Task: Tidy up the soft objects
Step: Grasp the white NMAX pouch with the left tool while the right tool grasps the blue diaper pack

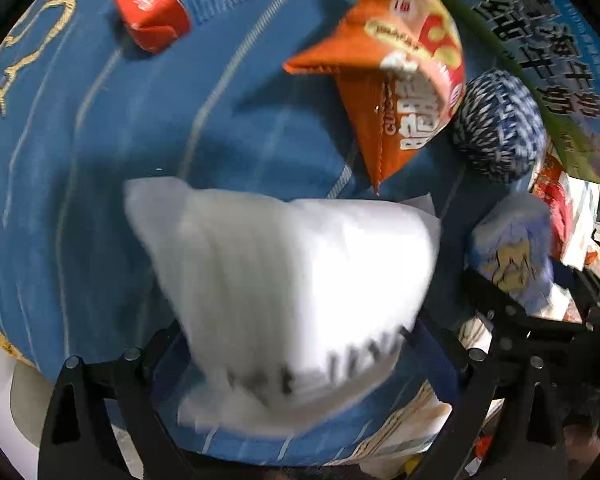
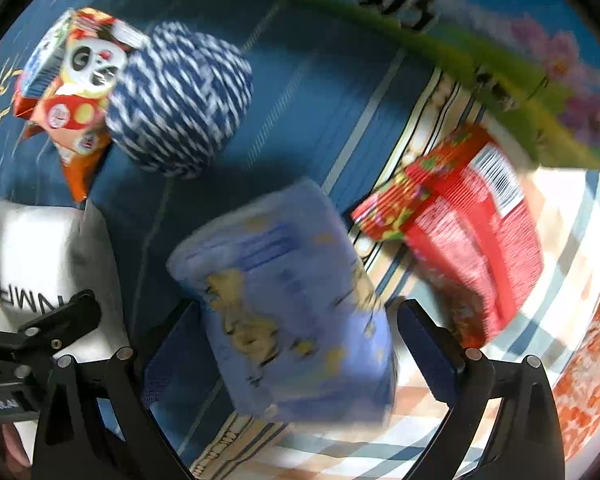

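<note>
On my far left a red carton (image 1: 180, 4) lies on the blue cloth (image 1: 100, 160), well apart from the rest. My left gripper (image 1: 300, 344) holds a white pack (image 1: 292, 280) between its fingers, which are spread around the pack's lower end; the pack is blurred, with dark lettering near the bottom. Beyond it an orange snack bag (image 1: 400, 72) rests on the cloth, touching a blue-and-white yarn ball (image 1: 500, 124) on its right. Behind them stands a green-and-blue box (image 1: 548, 52). My right gripper (image 2: 300, 320) has a pale blue pack (image 2: 292, 300) between its fingers; the left pad touches it, but blur hides whether the right one does. Right of that a red bag (image 2: 472, 240) lies on a checked cloth (image 2: 580, 248), near the pack.
</note>
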